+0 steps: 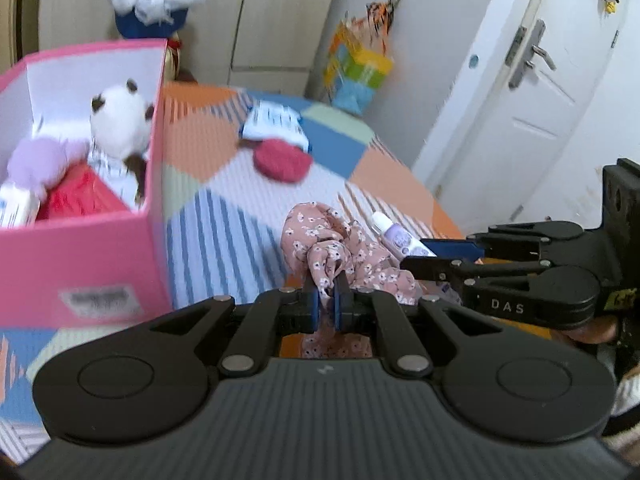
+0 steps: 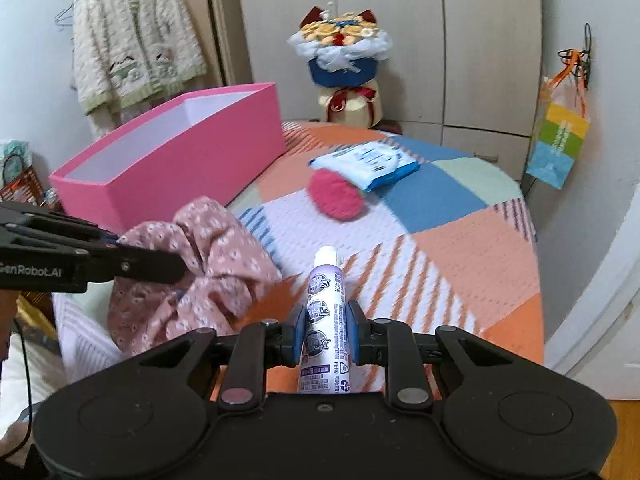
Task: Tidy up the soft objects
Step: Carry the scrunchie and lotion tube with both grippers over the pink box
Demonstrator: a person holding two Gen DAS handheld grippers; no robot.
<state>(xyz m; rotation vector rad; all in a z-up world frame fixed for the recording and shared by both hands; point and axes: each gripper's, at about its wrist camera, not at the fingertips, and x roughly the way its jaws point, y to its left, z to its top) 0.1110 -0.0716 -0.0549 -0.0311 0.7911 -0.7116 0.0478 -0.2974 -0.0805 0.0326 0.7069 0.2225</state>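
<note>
My left gripper (image 1: 327, 298) is shut on a pink floral cloth (image 1: 340, 252), held above the patchwork bed; the cloth also shows in the right wrist view (image 2: 208, 264). My right gripper (image 2: 327, 328) is shut on a white and purple tube (image 2: 326, 320), which also shows in the left wrist view (image 1: 398, 236). The pink box (image 1: 80, 256) stands at the left and holds a panda plush (image 1: 120, 120), a lilac plush (image 1: 40, 160) and a red item (image 1: 80, 196). A red fuzzy pad (image 1: 284, 160) and a blue wipes pack (image 1: 276, 120) lie farther back on the bed.
A flower bouquet (image 2: 340, 64) stands at the bed's far end by the wardrobe. A colourful bag (image 2: 556, 148) hangs on the right wall. A white door (image 1: 532, 92) is at the right. A knitted cardigan (image 2: 132, 48) hangs at the left.
</note>
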